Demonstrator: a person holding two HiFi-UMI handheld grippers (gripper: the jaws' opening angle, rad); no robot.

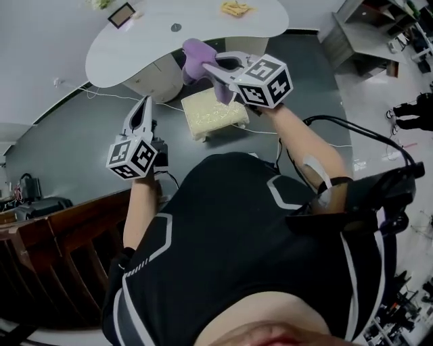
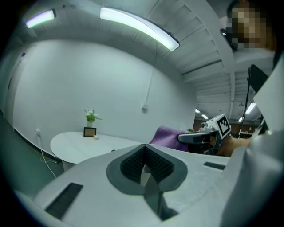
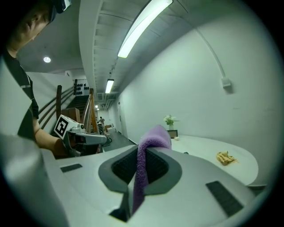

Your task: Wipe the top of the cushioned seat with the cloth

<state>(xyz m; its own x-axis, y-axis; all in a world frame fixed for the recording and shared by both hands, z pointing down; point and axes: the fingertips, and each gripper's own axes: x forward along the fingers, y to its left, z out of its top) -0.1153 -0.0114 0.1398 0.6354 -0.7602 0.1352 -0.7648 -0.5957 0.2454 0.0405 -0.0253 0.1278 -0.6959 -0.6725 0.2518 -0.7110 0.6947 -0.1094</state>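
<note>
Fingers of my right gripper (image 3: pixel 141 167) clamp the cloth (image 3: pixel 154 136) near the cushioned seat (image 1: pixel 213 113) — left gripper (image 2: pixel 144 167) closed, empty; next I lower and wipe.

Dark floor (image 1: pixel 74 145) has the cream cushioned seat (image 1: pixel 212 111) standing on it, white curved table (image 1: pixel 152 40) just beyond. On the table: small frame (image 1: pixel 122 14) left, crumpled yellow thing (image 1: pixel 237 8) right.

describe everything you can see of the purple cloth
The purple terry-looking cloth is soft and fuzzy, bunched rather than spread. The right gripper has its jaws shut on it: a fold runs down between them and a rounded hump bulges past the tips. It is held up in the air, seemingly clear of the cream cushioned seat; nothing else touches it.
</note>
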